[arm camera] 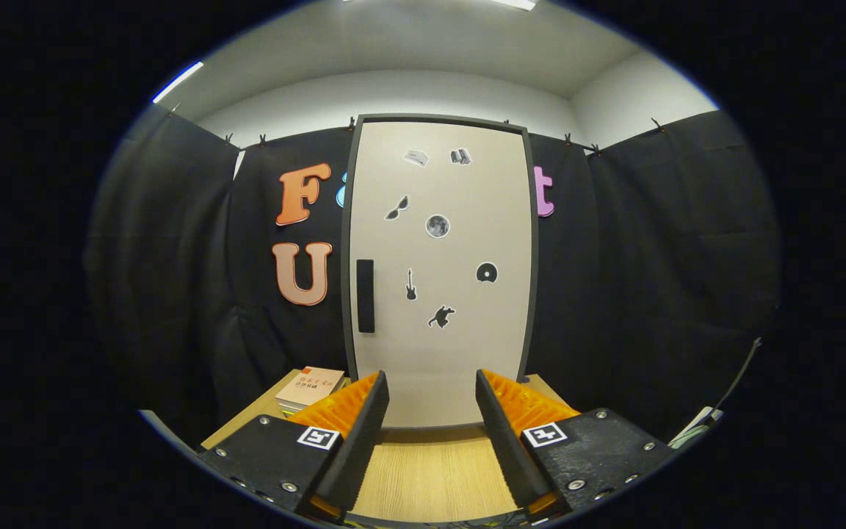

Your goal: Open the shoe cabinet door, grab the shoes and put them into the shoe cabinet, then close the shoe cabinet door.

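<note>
The shoe cabinet [438,272] stands upright on the wooden table [430,463], straight ahead beyond the fingers. Its pale door is shut and carries several small dark stickers. A black vertical handle [366,295] sits on the door's left side, about mid-height. My gripper [432,389] is open, its two fingers spread wide with nothing between them, aimed at the lower part of the door and some way short of it. I see no shoes here.
A stack of books [311,387] lies on the table to the left of the cabinet's foot, just beyond the left finger. Black cloth walls close in behind and on both sides. A thin cable [735,382] hangs at the right.
</note>
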Motion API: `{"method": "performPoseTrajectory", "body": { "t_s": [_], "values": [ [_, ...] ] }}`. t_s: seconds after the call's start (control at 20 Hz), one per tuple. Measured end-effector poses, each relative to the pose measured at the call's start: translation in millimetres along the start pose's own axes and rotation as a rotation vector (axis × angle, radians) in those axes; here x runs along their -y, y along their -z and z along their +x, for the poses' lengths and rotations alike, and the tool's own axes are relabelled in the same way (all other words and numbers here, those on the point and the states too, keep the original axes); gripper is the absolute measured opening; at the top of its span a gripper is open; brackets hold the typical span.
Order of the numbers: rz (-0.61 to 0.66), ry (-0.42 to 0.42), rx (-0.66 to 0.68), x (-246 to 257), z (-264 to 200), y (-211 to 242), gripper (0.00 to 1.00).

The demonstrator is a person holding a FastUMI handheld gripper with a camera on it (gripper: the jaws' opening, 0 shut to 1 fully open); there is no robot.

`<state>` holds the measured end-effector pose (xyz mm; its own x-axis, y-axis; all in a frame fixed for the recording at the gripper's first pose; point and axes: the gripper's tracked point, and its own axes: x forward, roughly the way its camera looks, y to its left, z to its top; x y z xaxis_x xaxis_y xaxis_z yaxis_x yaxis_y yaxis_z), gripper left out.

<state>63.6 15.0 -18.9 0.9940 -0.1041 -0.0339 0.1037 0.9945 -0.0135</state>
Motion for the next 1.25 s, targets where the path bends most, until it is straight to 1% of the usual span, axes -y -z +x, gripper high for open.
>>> {"method": "performPoseTrajectory", "body": {
  "t_s": [0.2, 0.55, 0.85, 1.25],
  "values": [
    [-0.011, 0.016, 0.014, 5.0, -5.0, -3.2, 0.78],
    [-0.008, 0.011, 0.01, 4.8, -8.6, -3.9, 0.81],
    [-0.011, -0.001, 0.014, 3.5, -7.3, -6.2, 0.81],
    [-0.008, 0.003, 0.002, 4.7, -7.0, -3.6, 0.81]
  ]
}}
